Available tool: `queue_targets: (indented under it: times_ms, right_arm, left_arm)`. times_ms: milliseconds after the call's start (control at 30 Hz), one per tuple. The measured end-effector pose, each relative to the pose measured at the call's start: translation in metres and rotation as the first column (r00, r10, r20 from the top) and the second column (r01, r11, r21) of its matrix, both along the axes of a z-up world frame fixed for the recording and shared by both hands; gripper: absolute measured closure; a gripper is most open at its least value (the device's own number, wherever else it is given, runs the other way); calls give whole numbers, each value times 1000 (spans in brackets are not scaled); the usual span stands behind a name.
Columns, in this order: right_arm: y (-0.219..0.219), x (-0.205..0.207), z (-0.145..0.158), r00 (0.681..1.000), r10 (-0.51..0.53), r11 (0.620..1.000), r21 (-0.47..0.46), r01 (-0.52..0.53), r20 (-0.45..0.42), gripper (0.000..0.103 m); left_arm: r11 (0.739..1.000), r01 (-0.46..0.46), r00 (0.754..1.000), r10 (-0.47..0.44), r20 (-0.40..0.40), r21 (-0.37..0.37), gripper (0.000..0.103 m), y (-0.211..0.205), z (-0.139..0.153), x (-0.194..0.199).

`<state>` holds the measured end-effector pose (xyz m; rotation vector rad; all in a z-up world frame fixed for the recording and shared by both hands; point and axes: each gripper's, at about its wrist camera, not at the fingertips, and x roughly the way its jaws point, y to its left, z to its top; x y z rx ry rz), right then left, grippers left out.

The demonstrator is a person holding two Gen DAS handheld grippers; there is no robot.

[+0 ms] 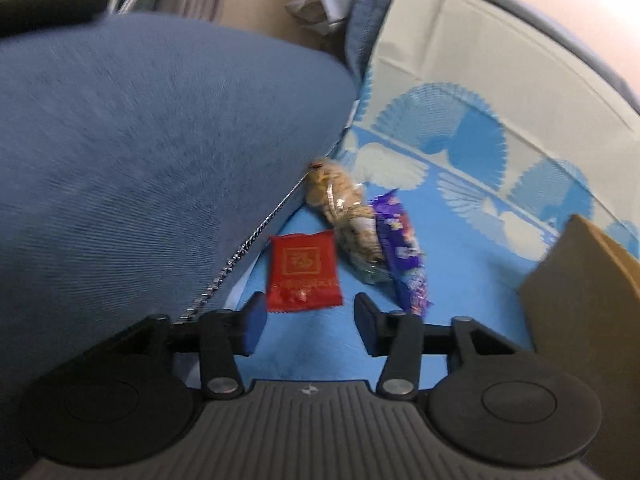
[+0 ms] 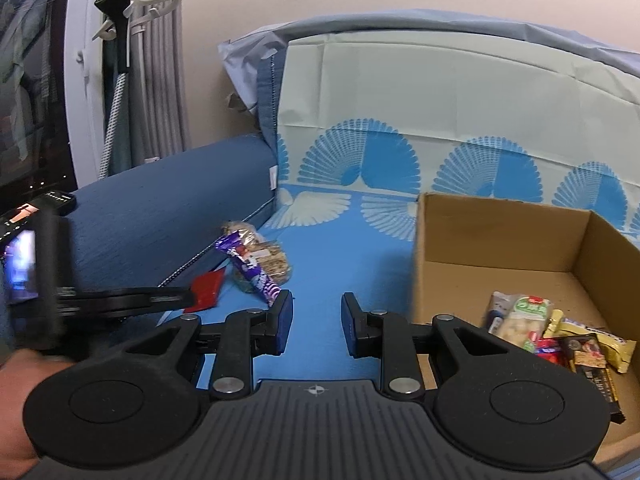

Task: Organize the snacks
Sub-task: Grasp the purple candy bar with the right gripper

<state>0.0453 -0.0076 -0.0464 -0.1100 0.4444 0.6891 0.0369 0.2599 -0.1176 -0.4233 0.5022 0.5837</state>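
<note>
Three snacks lie on the blue mat (image 1: 460, 280) beside the cushion: a red packet (image 1: 304, 270), a clear bag of tan biscuits (image 1: 344, 208) and a purple wrapper (image 1: 402, 248). My left gripper (image 1: 309, 308) is open, low over the mat, with the red packet's near edge just past its fingertips. In the right wrist view the same red packet (image 2: 208, 286), clear bag (image 2: 268, 260) and purple wrapper (image 2: 248, 268) show left of centre. My right gripper (image 2: 317, 304) stands open over bare mat, holding nothing. The cardboard box (image 2: 500, 240) at right holds several wrapped snacks (image 2: 560, 340).
A big blue cushion (image 1: 140, 160) with a zip fills the left side, right next to the snacks. A fan-patterned backrest (image 2: 440, 100) rises behind the mat. The box corner (image 1: 580, 300) stands close on the left gripper's right. A hand (image 2: 16, 400) holds the left tool.
</note>
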Motion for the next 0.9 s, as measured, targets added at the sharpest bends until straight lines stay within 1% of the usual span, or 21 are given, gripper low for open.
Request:
queue_targets:
  times_ms: [67, 167, 333, 400, 433, 467, 600, 633, 667, 733, 800, 867, 900]
  right_arm:
    - [3, 0, -1, 1000, 11, 1000, -1, -11, -5, 75]
    - [6, -1, -3, 1000, 29, 1000, -7, -29, -4, 75]
    - [9, -2, -5, 999, 50, 999, -4, -50, -5, 75]
    - [10, -2, -5, 998, 58, 998, 0, -58, -5, 75]
    - [10, -2, -5, 998, 62, 998, 2, -62, -3, 75]
    - [11, -3, -5, 998, 64, 998, 1, -64, -1, 75]
    - [13, -6, -2, 997, 73, 997, 2, -73, 6, 75]
    - [13, -5, 0, 997, 76, 997, 8, -76, 6, 75]
    - [14, -5, 3, 997, 77, 997, 14, -78, 5, 75]
    - [19, 3, 9, 997, 68, 997, 24, -68, -23, 75]
    - [29, 13, 15, 996, 63, 998, 28, -61, -59, 75]
    - [47, 25, 18, 994, 76, 997, 3, -76, -79, 72]
    - [60, 34, 17, 991, 92, 995, -20, -95, -97, 71]
  left_arm:
    - [1000, -23, 1000, 23, -6, -15, 41, 5, -6, 11]
    - [999, -52, 998, 52, -27, -7, 34, 7, -11, 31]
    - [993, -111, 991, 113, -64, 30, 31, 9, -14, 55]
    - [993, -114, 990, 115, -76, 20, 34, 12, -15, 59]
    - [994, -109, 991, 109, -83, 6, 46, 14, -16, 59]
    - [994, -110, 989, 109, -97, -3, 50, 16, -16, 58]
    - [995, -71, 992, 64, -106, -65, 55, 19, -9, 42]
    - [995, -55, 993, 46, -111, -79, 64, 19, -5, 38]
    - [995, -36, 993, 24, -117, -98, 77, 18, 0, 32]
    - [993, 7, 991, -23, -129, -121, 79, 13, 10, 18]
    - [988, 52, 985, -75, -155, -145, 79, 8, 13, 2]
    - [976, 87, 981, -118, -154, -197, 79, 4, 10, -13]
    - [972, 95, 982, -127, -138, -214, 79, 3, 9, -23]
